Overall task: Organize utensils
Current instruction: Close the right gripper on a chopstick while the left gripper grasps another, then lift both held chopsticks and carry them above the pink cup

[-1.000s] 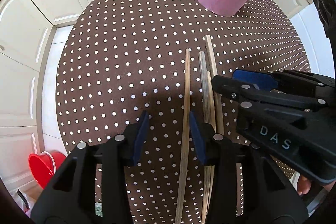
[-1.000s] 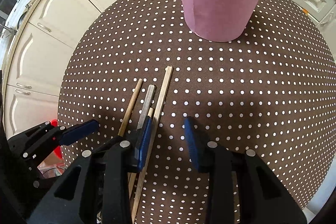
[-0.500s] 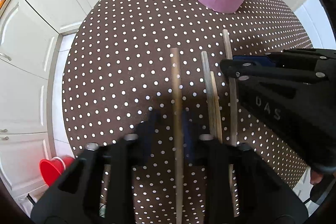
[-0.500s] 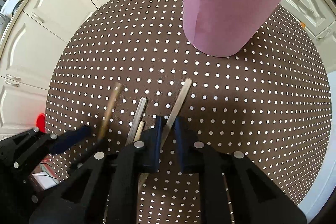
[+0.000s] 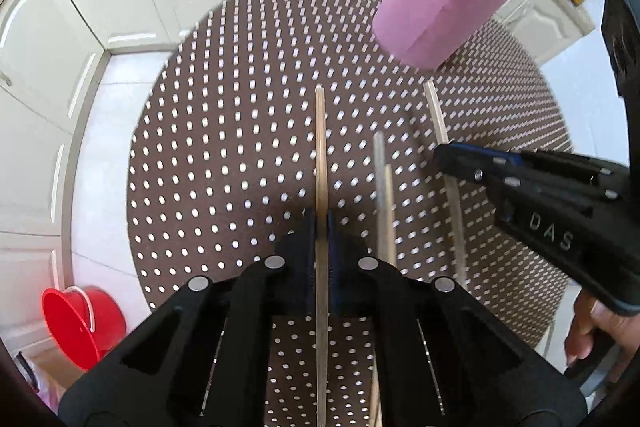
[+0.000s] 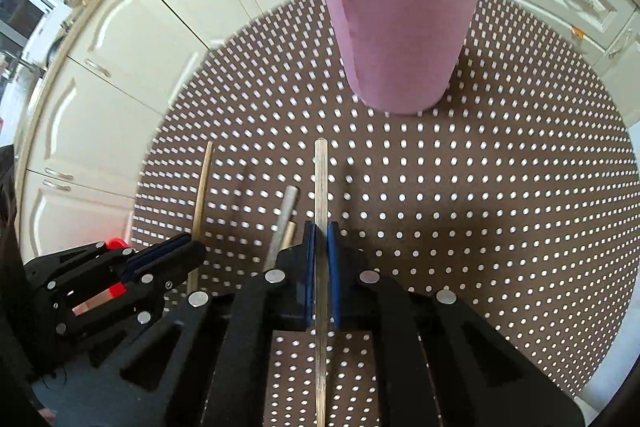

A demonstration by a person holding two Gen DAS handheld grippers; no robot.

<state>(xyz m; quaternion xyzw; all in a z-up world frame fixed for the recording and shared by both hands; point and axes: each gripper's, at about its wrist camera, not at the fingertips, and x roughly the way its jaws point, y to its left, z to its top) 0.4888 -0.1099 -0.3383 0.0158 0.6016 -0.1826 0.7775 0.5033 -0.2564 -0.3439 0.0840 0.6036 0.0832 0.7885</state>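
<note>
Tabletop [image 5: 224, 131]: matt brown cloth with white dots. Pink holder [image 6: 400, 43]: matt, paper-like wrap. Chopstick [image 5: 321, 147] in the left hand-held gripper [image 5: 321, 227]: pale, smooth wood. Grey stick [image 6: 285, 219]: dull metal. Hand-held gripper bodies: matt black plastic. Bucket [image 5: 80, 323]: glossy red plastic. Cabinet doors [image 6: 132, 39]: satin cream.

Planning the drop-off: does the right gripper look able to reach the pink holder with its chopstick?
Probably yes: the right gripper faces the pink holder across bare dotted tablecloth, its chopstick pointing roughly that way.
</note>
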